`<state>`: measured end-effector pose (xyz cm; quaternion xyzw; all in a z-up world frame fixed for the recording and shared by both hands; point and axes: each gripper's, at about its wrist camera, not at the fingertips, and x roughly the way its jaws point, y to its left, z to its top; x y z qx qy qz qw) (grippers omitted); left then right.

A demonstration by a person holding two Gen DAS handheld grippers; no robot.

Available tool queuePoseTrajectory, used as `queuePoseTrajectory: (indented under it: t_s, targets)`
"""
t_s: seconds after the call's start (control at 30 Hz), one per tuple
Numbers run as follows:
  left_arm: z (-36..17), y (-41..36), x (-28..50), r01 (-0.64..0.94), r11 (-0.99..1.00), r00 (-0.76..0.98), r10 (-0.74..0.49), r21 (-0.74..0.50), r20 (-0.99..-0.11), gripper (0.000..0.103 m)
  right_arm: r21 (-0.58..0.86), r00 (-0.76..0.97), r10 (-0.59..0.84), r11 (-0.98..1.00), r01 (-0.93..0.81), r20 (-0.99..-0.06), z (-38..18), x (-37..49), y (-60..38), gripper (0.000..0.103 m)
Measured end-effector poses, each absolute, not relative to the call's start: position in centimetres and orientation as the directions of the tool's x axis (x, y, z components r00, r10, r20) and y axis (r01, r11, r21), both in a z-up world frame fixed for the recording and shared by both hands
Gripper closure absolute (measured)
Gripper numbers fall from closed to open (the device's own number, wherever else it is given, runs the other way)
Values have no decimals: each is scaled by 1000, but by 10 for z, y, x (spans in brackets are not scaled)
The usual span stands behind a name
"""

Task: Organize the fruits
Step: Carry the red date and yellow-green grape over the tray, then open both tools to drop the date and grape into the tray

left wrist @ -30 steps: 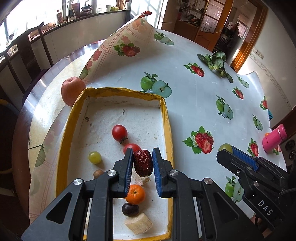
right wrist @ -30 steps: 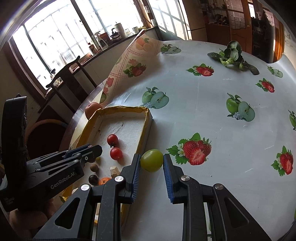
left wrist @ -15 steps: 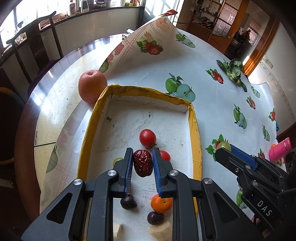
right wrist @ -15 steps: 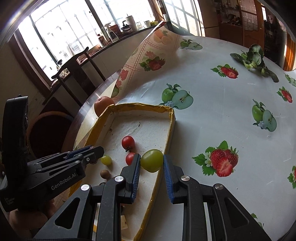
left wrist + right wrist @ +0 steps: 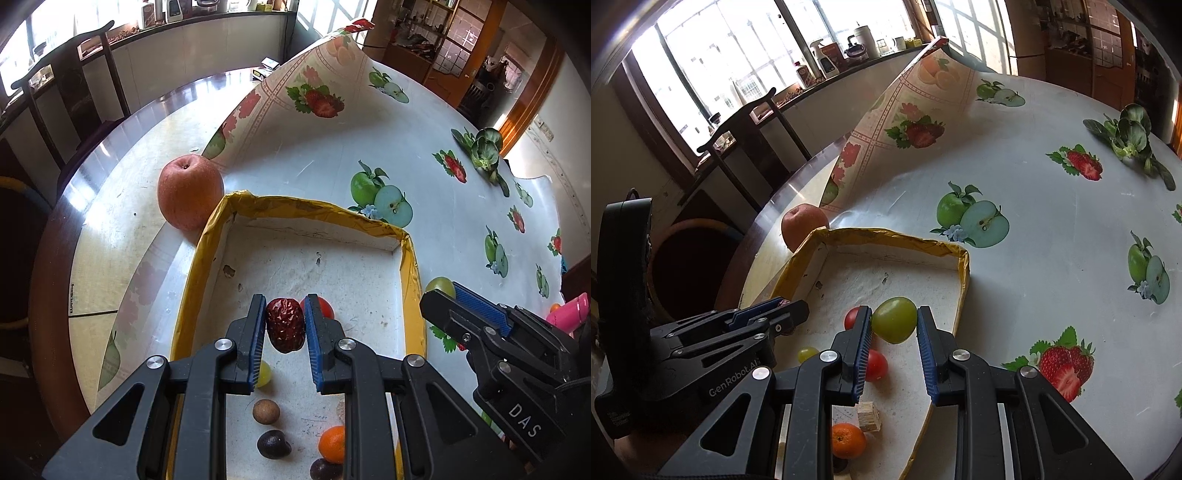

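Marked "GenRobot.AI", the left gripper (image 5: 284,326) has its fingers clamped on a wrinkled red date (image 5: 285,324) above the yellow-rimmed tray (image 5: 317,207), while the right gripper (image 5: 894,326), lettered "DAS", pinches a green grape (image 5: 894,319) over the same tray. Inside lie two cherry tomatoes (image 5: 876,364), one small orange (image 5: 847,440) and one yellow-green grape (image 5: 807,353); one apple (image 5: 190,196) rests on the counter (image 5: 436,236) against the tray's far corner.

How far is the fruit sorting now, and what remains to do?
Done: small fruits already lie in the yellow-rimmed tray, among them a mandarin. In hand: the left gripper holds a red date, the right gripper a green grape, both over the tray. Left: the apple sits outside.
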<state>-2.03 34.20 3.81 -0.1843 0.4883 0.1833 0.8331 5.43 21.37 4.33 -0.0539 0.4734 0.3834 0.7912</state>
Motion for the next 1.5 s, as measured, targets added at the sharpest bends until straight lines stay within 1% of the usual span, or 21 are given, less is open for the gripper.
queuePoseTrajectory:
  t_s: [0.63,0.87,1.07,1.17,1.2,1.23,1.27,1.5]
  targets:
    - [-3,361,17,-507,856,386,121,-101,-915,85,262,195,489,714,-650,-850,-13,94,243,78]
    - [-21,363,21,-515,853,343,114,-85,-932,85,234,194,471,704,-670,-861,-22,93,253,77]
    - [-21,361,20,-523,849,338,129,-73,-932,84,209,193,456,691,-692,-869,-23,92,261,75]
    - [-21,360,19,-531,845,331,135,-66,-934,77,204,194,453,688,-696,-870,-22,91,262,75]
    - [-20,360,16,-536,841,331,139,-65,-934,73,210,189,458,687,-696,-869,-21,91,261,74]
    - [-19,360,13,-539,839,333,136,-70,-933,72,217,186,463,685,-695,-867,-20,90,260,70]
    - [-18,359,11,-541,838,334,134,-73,-933,71,216,188,465,684,-696,-865,-19,89,259,69]
    - [-6,348,-14,-552,829,349,137,-85,-927,61,228,188,487,673,-704,-853,-7,79,248,65]
